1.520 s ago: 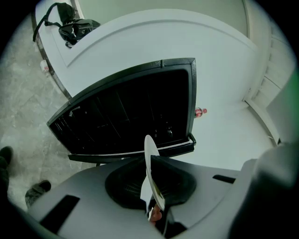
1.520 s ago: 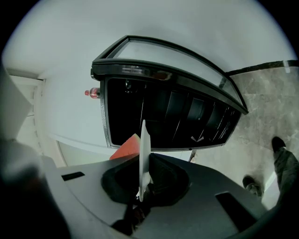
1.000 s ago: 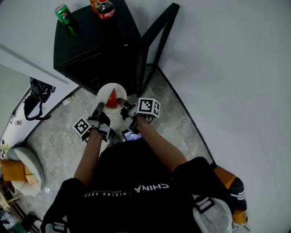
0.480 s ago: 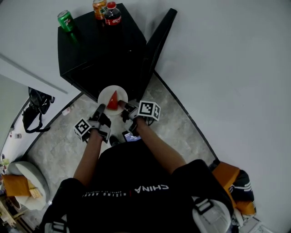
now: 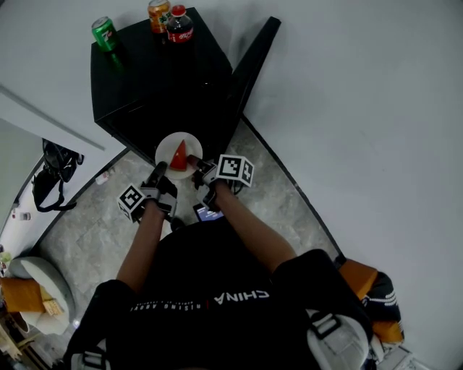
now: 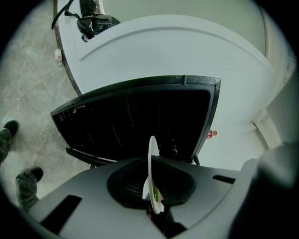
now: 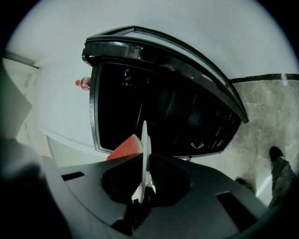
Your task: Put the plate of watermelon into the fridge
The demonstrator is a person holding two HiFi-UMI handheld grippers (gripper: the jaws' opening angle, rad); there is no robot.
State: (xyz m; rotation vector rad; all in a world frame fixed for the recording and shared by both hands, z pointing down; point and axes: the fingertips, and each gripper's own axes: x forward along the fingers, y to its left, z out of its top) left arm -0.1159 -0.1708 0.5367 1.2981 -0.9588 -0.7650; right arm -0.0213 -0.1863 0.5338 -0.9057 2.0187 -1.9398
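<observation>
A white plate [image 5: 189, 144] with a red watermelon wedge [image 5: 178, 156] hangs level in front of the open black fridge [image 5: 166, 72]. My left gripper [image 5: 157, 173] is shut on the plate's near-left rim and my right gripper [image 5: 194, 163] on its near-right rim. In the left gripper view the plate [image 6: 152, 163] shows edge-on between the jaws of the left gripper [image 6: 152, 189], with the dark fridge interior [image 6: 135, 121] beyond. The right gripper view shows the plate [image 7: 144, 154] clamped in the right gripper [image 7: 142, 184], the watermelon [image 7: 126, 147] on its left face, and the fridge cavity [image 7: 163, 107] ahead.
The fridge door [image 5: 249, 69] stands swung open to the right, next to the white wall. A green can [image 5: 105, 34], an orange can [image 5: 158, 11] and a cola bottle [image 5: 179, 25] stand on the fridge top. A black bag [image 5: 47, 170] lies on the floor at left.
Both grippers keep their hold on the plate. The plate has edged slightly toward the fridge opening, and the head view has shifted a little.
</observation>
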